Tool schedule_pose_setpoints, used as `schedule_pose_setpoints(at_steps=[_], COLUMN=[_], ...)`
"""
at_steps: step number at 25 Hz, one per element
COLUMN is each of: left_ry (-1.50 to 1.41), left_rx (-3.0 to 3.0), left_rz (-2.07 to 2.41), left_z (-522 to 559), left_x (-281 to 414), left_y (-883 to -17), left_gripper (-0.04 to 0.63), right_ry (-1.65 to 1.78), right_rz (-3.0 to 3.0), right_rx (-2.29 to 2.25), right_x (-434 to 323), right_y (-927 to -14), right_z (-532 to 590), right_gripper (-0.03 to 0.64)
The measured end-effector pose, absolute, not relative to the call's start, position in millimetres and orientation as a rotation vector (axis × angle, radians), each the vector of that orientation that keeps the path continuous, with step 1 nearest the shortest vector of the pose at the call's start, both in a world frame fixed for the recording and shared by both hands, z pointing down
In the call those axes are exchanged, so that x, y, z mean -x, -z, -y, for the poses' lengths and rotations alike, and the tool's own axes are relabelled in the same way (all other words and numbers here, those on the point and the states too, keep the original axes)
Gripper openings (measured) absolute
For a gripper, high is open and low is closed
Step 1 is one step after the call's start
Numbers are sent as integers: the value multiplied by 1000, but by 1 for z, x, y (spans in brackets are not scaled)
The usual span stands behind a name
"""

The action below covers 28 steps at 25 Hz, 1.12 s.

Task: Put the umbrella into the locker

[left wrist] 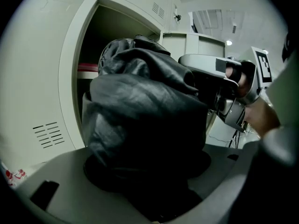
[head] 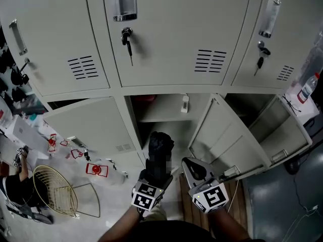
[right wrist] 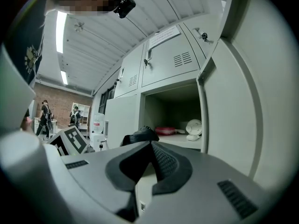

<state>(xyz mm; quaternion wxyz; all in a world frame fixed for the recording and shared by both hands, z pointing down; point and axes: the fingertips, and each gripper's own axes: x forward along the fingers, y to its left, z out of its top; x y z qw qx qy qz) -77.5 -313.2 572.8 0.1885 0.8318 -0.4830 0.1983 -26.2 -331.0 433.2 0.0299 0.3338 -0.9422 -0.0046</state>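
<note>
A black folded umbrella (head: 159, 150) points toward the open middle locker (head: 166, 107) in the lower row. My left gripper (head: 156, 174) is shut on it, and the bunched black fabric (left wrist: 145, 111) fills the left gripper view in front of the locker opening. Just right of the umbrella, my right gripper (head: 194, 169) is shut with nothing between its pads (right wrist: 163, 157). In the right gripper view the umbrella tip (right wrist: 140, 135) shows just left of the locker's opening. The locker's shelf (right wrist: 182, 141) carries a red thing (right wrist: 164, 130) and a white thing (right wrist: 194, 126).
The locker's door (head: 229, 140) hangs open to the right, close beside my right gripper. The neighbouring lower lockers stand open too, with doors at left (head: 91, 127) and right (head: 280, 130). Keys (head: 127, 37) hang from the upper doors. A wire basket (head: 53, 188) sits on the floor at left.
</note>
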Motion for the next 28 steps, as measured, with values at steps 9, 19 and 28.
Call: schedule_pose_setpoints(at_steps=[9,19,28], left_ry=[-595,-633,-719], left_rx=[-2308,-2293,-2306], left_rz=[1316,1269,1216], left_z=[335,368,392], left_x=[90,100,103], left_y=[-598,-618,-637], left_gripper=[304,304,304], right_ry=[-16,-21,-28], right_rz=[2894,2872,2839], right_rx=[-1033,-1070,-1078], right_x=[42,48,57], right_y=[-442,-445,-447], right_z=[351,377,397], right_gripper=[31,31,31])
